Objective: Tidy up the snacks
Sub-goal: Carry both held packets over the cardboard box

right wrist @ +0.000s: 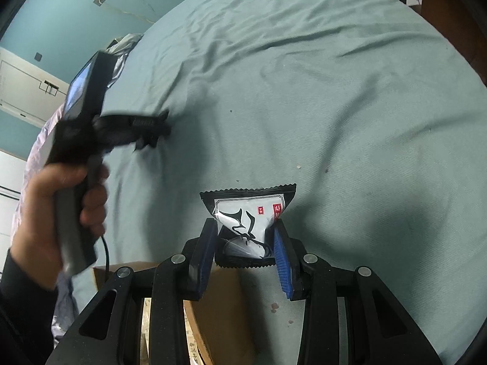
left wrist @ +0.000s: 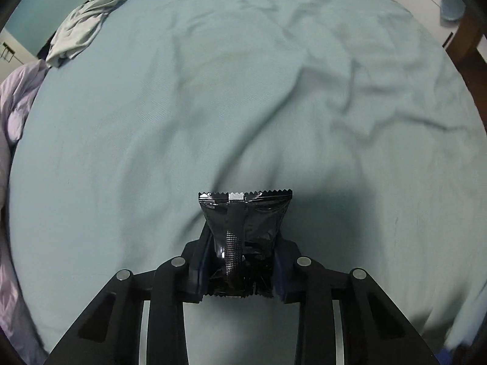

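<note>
Two crinkly foil packets, one clamped in each of my claws.

My left gripper [left wrist: 240,261] pinches a glossy black packet [left wrist: 243,231] by its lower half, zigzag seal forward; my right gripper [right wrist: 246,243] squeezes a black-and-white packet [right wrist: 248,222] above a cardboard box [right wrist: 219,310] flap. Beyond, wrinkled teal bedsheet [left wrist: 243,91] spreads wide to rumpled clothes [left wrist: 79,27] at its far edge.

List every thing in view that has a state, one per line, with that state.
Left gripper: shut on the black snack packet, held above the bed sheet.
Right gripper: shut on the white snack packet.
Cardboard box: open, below the right gripper.
Bed sheet: wrinkled.
Grey cloth: crumpled at the bed's far left edge.
</note>
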{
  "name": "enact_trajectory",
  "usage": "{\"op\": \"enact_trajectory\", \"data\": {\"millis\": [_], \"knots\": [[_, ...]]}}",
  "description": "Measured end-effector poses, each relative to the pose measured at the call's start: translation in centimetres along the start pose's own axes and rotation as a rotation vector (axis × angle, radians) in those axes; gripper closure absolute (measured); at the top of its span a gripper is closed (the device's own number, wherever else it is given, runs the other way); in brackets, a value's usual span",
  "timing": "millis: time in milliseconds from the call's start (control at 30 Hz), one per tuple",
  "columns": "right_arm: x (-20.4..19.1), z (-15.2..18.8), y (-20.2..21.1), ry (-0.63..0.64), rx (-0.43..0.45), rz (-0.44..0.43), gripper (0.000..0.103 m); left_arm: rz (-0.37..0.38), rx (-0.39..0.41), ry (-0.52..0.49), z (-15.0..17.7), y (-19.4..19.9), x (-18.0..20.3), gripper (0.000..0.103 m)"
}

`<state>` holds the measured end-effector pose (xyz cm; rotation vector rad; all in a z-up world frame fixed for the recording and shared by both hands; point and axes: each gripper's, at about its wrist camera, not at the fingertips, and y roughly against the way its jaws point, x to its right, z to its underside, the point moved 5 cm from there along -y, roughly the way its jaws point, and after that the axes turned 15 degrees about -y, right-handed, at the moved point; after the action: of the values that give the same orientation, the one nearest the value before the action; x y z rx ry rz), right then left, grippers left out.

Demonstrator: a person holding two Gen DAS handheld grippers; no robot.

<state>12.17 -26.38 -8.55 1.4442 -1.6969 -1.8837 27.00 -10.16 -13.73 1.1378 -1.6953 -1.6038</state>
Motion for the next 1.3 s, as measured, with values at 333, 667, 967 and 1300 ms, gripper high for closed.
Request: {"op": "enact_trajectory", "data": {"millis": [333,667,967,1300], "knots": [[0.1,0.2,0.7,-0.015,0.063,0.045,0.069,-0.034,0.101,0.047,7.7,8.4,-1.0,0.072],[-0.3,2.9,3.6,0.024,0.093,-0.024,0.069,-0.228,0.324,0.024,16.4,17.6,-4.3,0.072],[-0.5,7.0,9.2,0.16,0.203,-0.074,0.069,-0.103,0.409,-0.004,21.1,18.4,-2.0,0.071],[-1.0,8.9,9.6,0.205,0.206,-0.08,0.069,-0.061,0.425,-0.098,21.2,17.2,1.8,0.071]]}}
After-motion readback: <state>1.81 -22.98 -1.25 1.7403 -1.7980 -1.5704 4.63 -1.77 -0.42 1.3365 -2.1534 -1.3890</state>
